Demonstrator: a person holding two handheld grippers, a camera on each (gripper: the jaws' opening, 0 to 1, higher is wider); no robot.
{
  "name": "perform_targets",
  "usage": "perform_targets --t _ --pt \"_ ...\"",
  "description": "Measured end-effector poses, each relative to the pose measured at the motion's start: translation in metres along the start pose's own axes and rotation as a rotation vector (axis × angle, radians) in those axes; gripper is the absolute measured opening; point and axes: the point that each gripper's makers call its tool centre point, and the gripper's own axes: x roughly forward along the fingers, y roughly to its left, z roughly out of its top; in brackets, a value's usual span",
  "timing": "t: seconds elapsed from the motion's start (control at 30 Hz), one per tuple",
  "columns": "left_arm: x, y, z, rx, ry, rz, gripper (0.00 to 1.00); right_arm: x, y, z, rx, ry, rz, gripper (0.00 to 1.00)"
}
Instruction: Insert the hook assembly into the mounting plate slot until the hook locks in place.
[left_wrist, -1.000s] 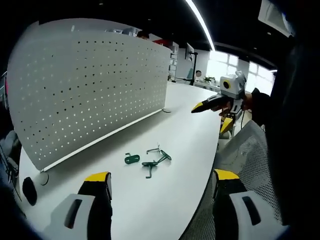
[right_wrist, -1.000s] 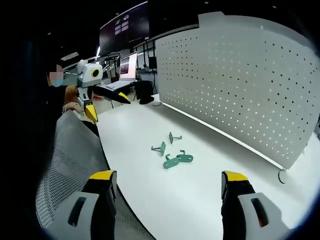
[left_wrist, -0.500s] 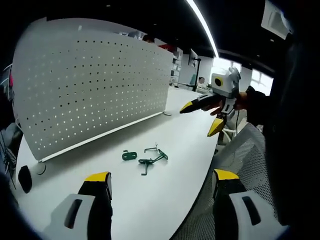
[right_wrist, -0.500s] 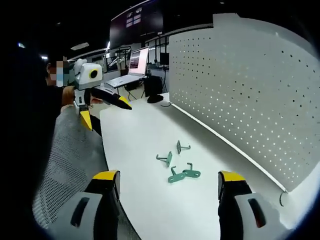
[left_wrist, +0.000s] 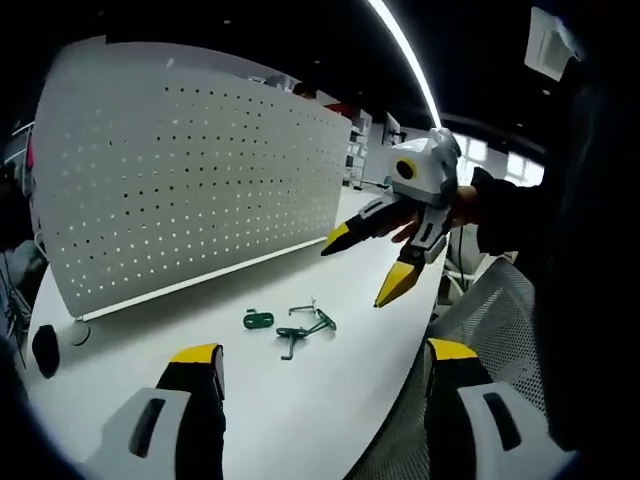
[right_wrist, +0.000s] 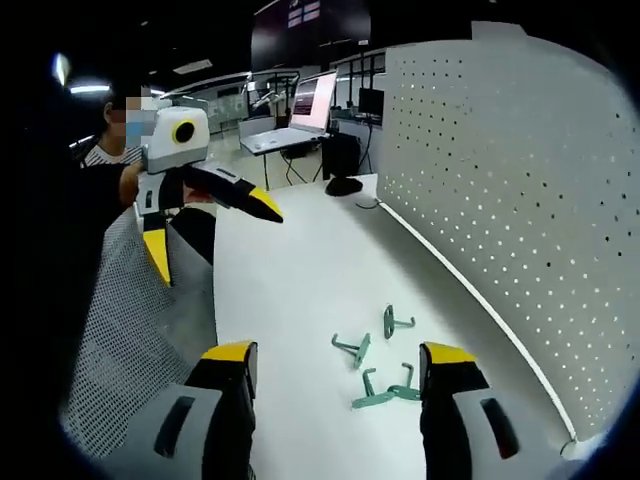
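Nothing is done yet — the green hooks (left_wrist: 290, 328) lie loose on the white table (left_wrist: 330, 390), just in front of the pegboard (left_wrist: 180, 190). The right gripper (left_wrist: 365, 265) and left gripper (right_wrist: 215, 235) both hang above the table, jaws wide, holding nothing — picking up and inserting remain.

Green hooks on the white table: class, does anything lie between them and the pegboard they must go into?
Nothing visible does. The green hooks lie loose on the white table, and bare tabletop runs from them to the foot of the pegboard. Both tongs, left and right, hover open above the table.
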Motion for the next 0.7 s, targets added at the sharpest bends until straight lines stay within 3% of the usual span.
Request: perform_targets --t 0.2,0.4,0.7 --pt "0.000 -0.001 0.000 0.008 0.001 -0.009 0.84 0.024 -0.006 -0.002 -0.025 0.058 -0.021 0.47" --pt "0.001 -0.003 -0.001 0.013 0.002 -0.019 0.84 0.043 -0.019 -0.017 -0.170 0.179 -0.089 0.38" --pt "0.001 -0.006 0.000 0.015 0.000 -0.030 0.83 0.063 -0.023 -0.023 -0.140 0.208 -0.090 0.29"
